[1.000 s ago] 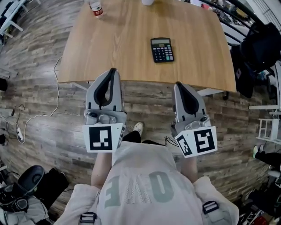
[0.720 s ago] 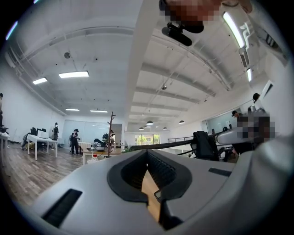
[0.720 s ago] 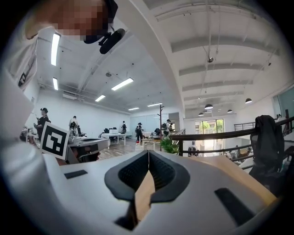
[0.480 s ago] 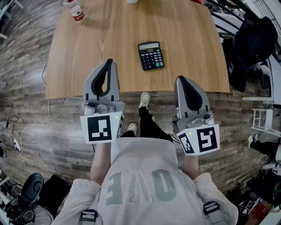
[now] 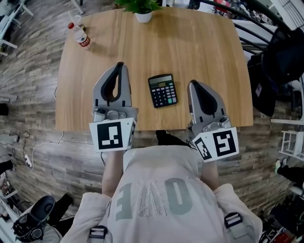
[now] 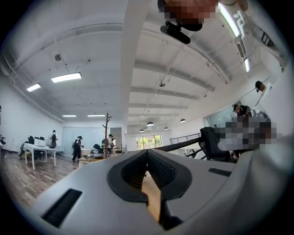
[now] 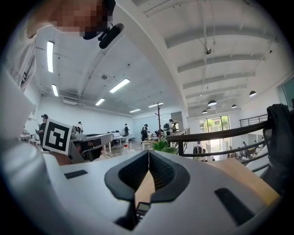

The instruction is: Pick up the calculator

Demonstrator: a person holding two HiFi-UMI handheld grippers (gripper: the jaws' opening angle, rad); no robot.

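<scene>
Left gripper (image 5: 119, 65) and right gripper (image 5: 192, 84), head view: now reaching out over the near part of the table (image 5: 204, 42), after hanging over the floor short of its near edge a moment ago. Keeping both sets of jaws pressed together, carrying nothing. Flanking the calculator (image 5: 162, 90), which is lying flat on the wood between them, somewhat closer to the right one, and touching it with neither. Closing the gap: previously sitting well beyond both tips, now lying about level with them. Also bringing a potted plant (image 5: 142, 10) into sight at the far edge, right of the bottle (image 5: 80, 36) at the far left corner.

Left gripper view: showing the left gripper (image 6: 147, 152) with its tips meeting and nothing between them. Looking level across the room, with only a sliver of table (image 6: 152, 202) in the slot below. Not catching the calculator at all.

Right gripper view: showing the right gripper (image 7: 148, 154) likewise closed and empty. Just glimpsing the calculator (image 7: 141, 209) low in the slot under the jaws, with the potted plant (image 7: 163, 146) beyond the tips.

Judging from this: finishing the approach, not yet starting the pick. Probably still needing to open one gripper and tip it down onto the calculator's edges.
</scene>
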